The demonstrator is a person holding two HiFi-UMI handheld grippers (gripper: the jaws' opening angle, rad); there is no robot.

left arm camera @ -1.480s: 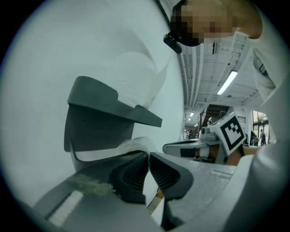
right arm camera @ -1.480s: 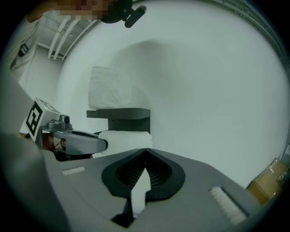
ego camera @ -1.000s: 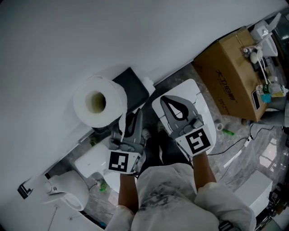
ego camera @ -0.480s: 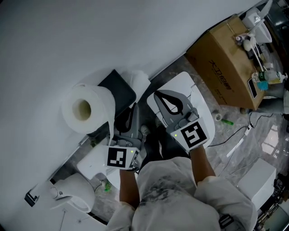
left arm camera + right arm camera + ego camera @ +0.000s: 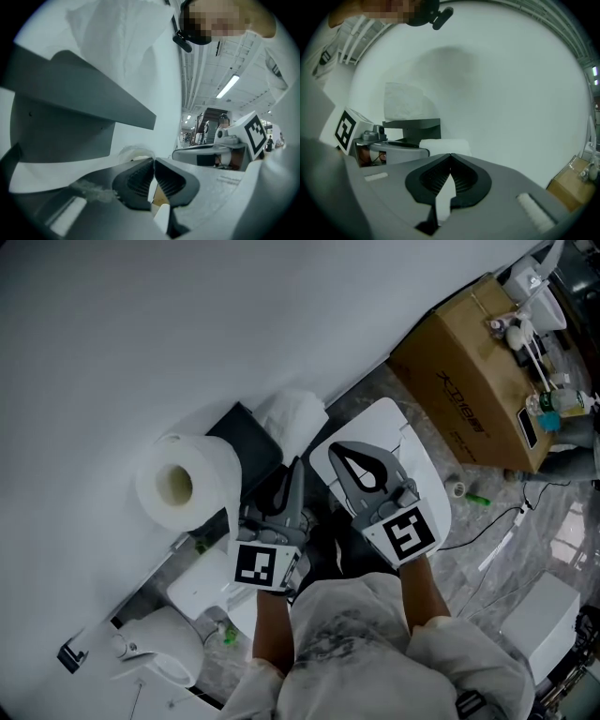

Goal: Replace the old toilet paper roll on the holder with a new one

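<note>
Left tongs (image 5: pixel 294 470) shifted rightwards, farther from toilet paper roll (image 5: pixel 185 482)

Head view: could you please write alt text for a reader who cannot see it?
From above, a person holds a left gripper and a right gripper, both shut, toward a white wall. A toilet paper roll sits left of them beside a dark holder; a cardboard box stands at the upper right.

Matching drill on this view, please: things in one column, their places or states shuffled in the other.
1. big white toilet paper roll
2. brown cardboard box
3. dark grey wall holder
4. right gripper

A. jaws shut, nothing between
B. top right in head view
C. core hole facing the head camera
D. under crumpled white paper

Pairs: 1-C, 2-B, 3-D, 4-A
</note>
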